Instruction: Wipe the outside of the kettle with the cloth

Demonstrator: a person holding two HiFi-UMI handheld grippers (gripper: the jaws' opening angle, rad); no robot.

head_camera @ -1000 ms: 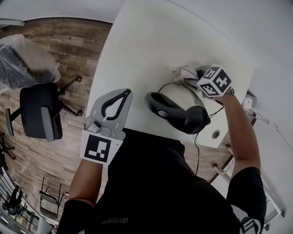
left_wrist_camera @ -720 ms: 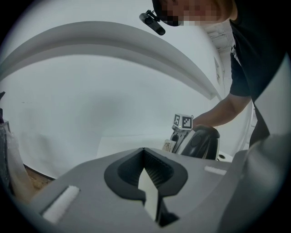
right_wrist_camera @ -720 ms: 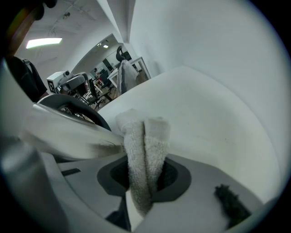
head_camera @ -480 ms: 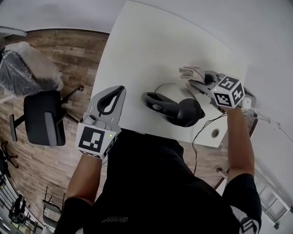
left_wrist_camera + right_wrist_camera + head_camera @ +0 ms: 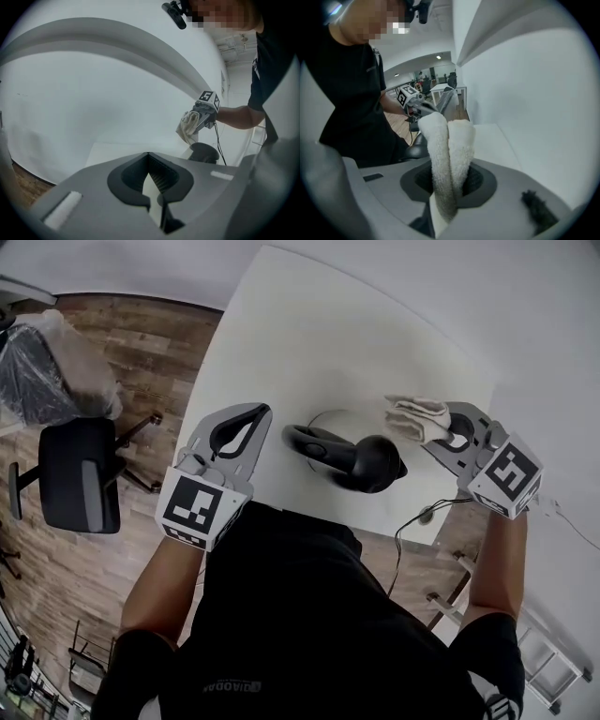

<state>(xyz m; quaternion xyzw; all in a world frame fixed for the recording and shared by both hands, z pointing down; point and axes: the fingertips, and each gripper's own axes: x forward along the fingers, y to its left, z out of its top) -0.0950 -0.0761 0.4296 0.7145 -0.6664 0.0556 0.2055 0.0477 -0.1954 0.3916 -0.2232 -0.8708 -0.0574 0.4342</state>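
The kettle (image 5: 352, 454), white-bodied with a black lid and handle, stands on the white table (image 5: 309, 343) near its front edge. My right gripper (image 5: 433, 423) hangs just to the kettle's right, shut on a folded off-white cloth (image 5: 412, 416) that sticks out towards the kettle without touching it. In the right gripper view the cloth (image 5: 447, 150) stands up between the jaws and hides most of the kettle (image 5: 415, 150). My left gripper (image 5: 262, 411) is shut on nothing, left of the kettle and apart from it. The left gripper view shows the cloth (image 5: 189, 129) above the kettle (image 5: 205, 152).
The kettle's black cable (image 5: 412, 521) runs off the front edge past a round grommet (image 5: 427, 514). A black office chair (image 5: 80, 474) and a plastic-wrapped chair (image 5: 47, 362) stand on the wooden floor at the left. A white wall borders the table's far and right sides.
My right gripper has carried the cloth from over the kettle's top out to its right side. The left gripper has stayed about where it was, still shut.
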